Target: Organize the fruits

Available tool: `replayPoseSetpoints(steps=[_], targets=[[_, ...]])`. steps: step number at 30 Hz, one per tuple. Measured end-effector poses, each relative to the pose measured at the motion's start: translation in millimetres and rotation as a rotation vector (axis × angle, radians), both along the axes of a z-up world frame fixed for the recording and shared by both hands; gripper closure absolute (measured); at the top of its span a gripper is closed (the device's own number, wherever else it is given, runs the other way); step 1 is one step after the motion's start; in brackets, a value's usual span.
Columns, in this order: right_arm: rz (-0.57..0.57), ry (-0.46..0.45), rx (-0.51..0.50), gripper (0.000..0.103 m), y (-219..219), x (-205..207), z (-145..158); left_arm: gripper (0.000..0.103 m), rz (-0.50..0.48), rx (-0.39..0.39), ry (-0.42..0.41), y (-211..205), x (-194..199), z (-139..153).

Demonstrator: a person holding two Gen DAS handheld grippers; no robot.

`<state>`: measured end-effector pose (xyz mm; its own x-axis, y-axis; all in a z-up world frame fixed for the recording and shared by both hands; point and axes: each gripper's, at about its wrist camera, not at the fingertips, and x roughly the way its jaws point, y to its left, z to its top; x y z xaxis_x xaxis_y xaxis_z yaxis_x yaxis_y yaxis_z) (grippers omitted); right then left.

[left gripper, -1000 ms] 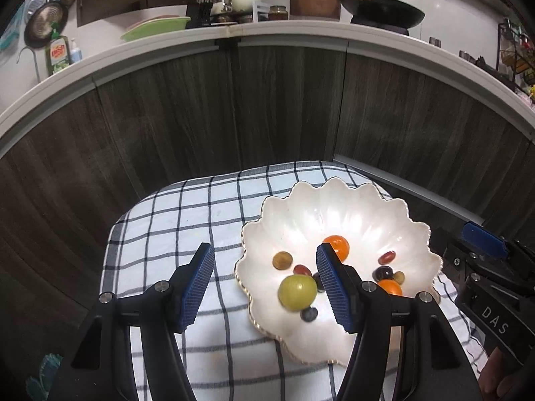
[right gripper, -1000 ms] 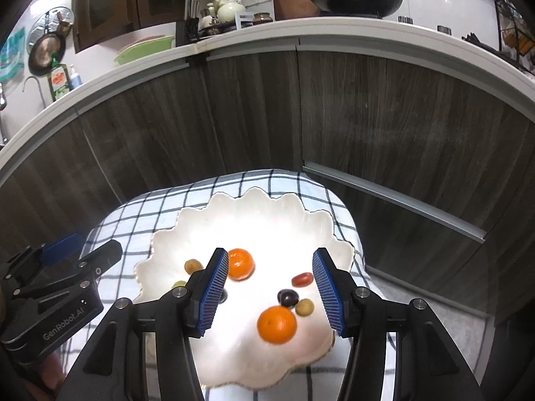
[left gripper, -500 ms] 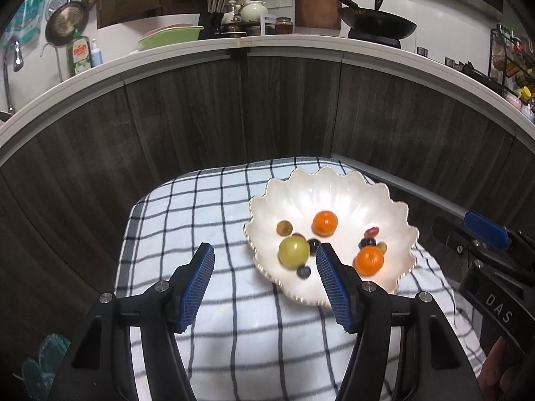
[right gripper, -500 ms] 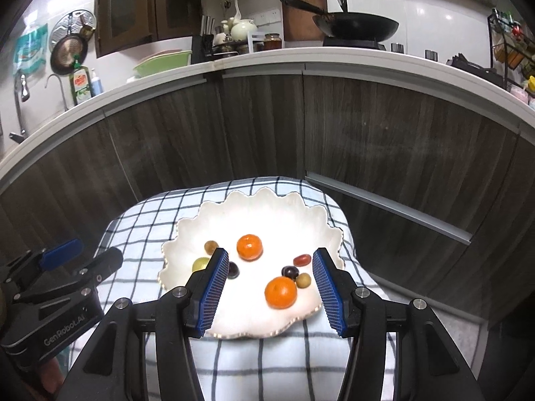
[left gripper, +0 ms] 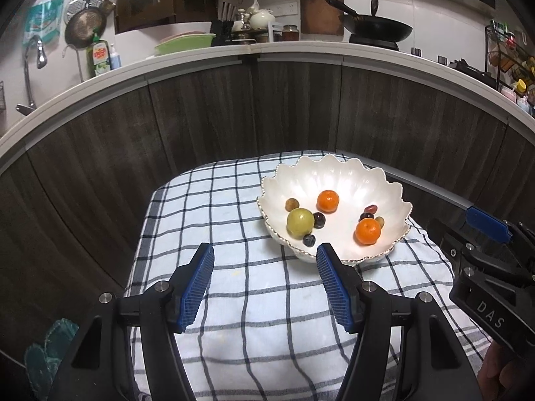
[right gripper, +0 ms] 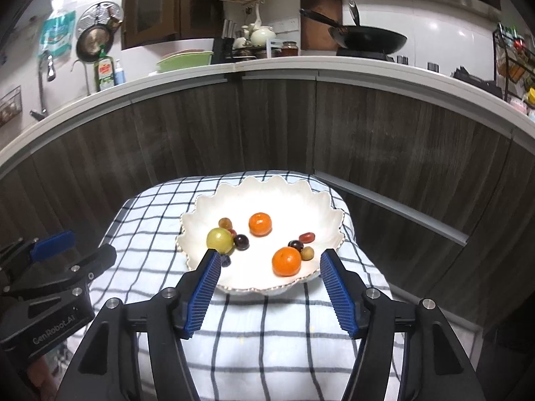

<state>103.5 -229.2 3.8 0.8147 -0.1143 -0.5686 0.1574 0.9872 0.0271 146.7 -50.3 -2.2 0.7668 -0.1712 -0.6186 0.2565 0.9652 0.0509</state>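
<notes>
A white scalloped bowl (left gripper: pixel 334 173) (right gripper: pixel 267 185) sits on a checked cloth (left gripper: pixel 234 284) (right gripper: pixel 267 334). It holds two oranges (left gripper: pixel 328 201) (left gripper: pixel 367 231), a green-yellow fruit (left gripper: pixel 300 222) (right gripper: pixel 219 239) and several small dark, red and tan fruits. The oranges also show in the right wrist view (right gripper: pixel 260 224) (right gripper: pixel 286 261). My left gripper (left gripper: pixel 264 284) is open and empty, above the cloth, short of the bowl's near-left rim. My right gripper (right gripper: pixel 271 287) is open and empty, just short of the bowl's near rim.
The cloth covers a small table in front of dark wood cabinet fronts (left gripper: pixel 267 110). A white counter (left gripper: pixel 301 51) above carries a wok (left gripper: pixel 374 30), a green basin (left gripper: pixel 185 43) and jars. The right gripper's body (left gripper: pixel 495 284) shows at right in the left wrist view.
Both grippers have pulled back and up from over the bowl. The bowl now lies farther ahead, and more cloth shows. Both stay open and empty.
</notes>
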Motion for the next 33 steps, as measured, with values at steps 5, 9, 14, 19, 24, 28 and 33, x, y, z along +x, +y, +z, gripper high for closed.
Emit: replayPoseSetpoints(steps=[5,9,14,19,24,28,33], targets=[[0.015,-0.019,0.003,0.035,4,-16,-4,0.033,0.012,-0.004,-0.014,5,-16,0],[0.024,-0.034,0.003,0.032,7,-25,-5,0.027,0.028,-0.001,-0.018,9,-28,-4],[0.025,-0.064,-0.015,0.027,8,-39,-7,0.02,0.072,-0.006,-0.05,16,-45,-11],[0.017,-0.076,-0.027,0.027,10,-54,-8,0.016,0.097,-0.009,-0.054,24,-58,-19],[0.025,-0.087,-0.02,0.027,10,-68,-8,0.011,0.123,-0.01,-0.067,29,-75,-20],[0.018,-0.092,-0.015,0.027,8,-78,-7,0.009,0.159,-0.013,-0.091,33,-89,-20],[-0.007,-0.085,0.012,0.025,-1,-80,-10,0.008,0.195,-0.025,-0.104,37,-95,-22]])
